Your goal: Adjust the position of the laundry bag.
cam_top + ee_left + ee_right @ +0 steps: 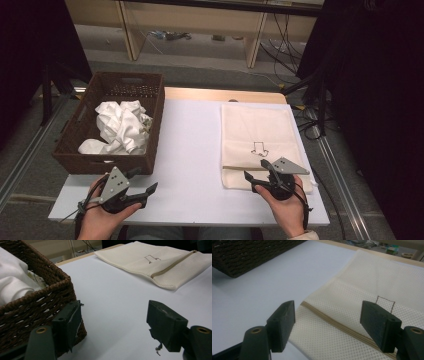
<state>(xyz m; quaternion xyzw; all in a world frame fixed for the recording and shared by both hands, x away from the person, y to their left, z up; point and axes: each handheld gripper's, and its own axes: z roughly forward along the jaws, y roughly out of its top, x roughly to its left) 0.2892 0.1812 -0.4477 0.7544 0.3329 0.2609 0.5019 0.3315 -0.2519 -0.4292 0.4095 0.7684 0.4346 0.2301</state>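
Observation:
A cream mesh laundry bag with a tan zipper lies flat on the right half of the white table; its near end shows as cream mesh in the right gripper view. My right gripper hovers over that near zipper end, jaws wide open with nothing between them. A brown wicker basket at the left holds crumpled white cloth. My left gripper is open and empty just in front of the basket's near right corner, one jaw close beside the wicker.
The white table top has a wooden strip along its far edge. Shelving legs and cables stand on the floor beyond. Dark curtains hang at both sides. A person's hands hold both grippers at the near edge.

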